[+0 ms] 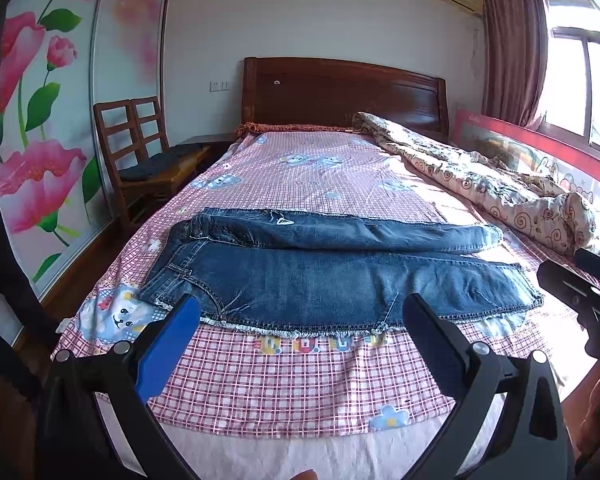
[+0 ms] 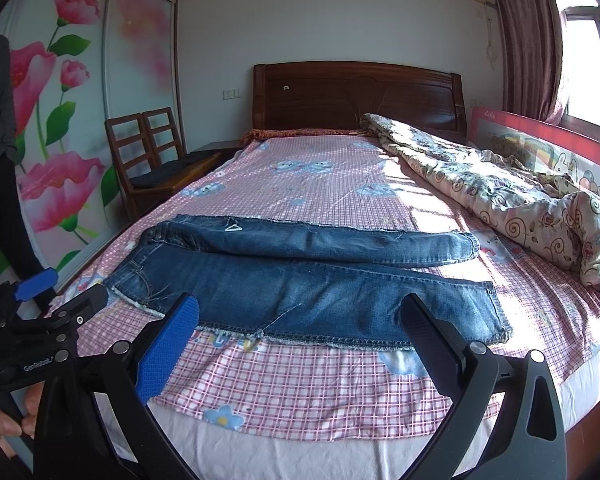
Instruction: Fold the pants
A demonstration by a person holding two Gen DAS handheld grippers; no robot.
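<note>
Jeans (image 1: 332, 276) crosswise on bed, waist left

Denim pants (image 1: 340, 280), frayed; glossy wood headboard (image 1: 340, 92).

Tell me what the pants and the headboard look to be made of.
Pants: blue denim, apparently; faded wash, visible seam stitching and frayed whitish edges. Matte, fairly stiff-looking.
Headboard: dark reddish-brown wood, or possibly veneer; smooth, slightly glossy finish with carved curved panels.
</note>
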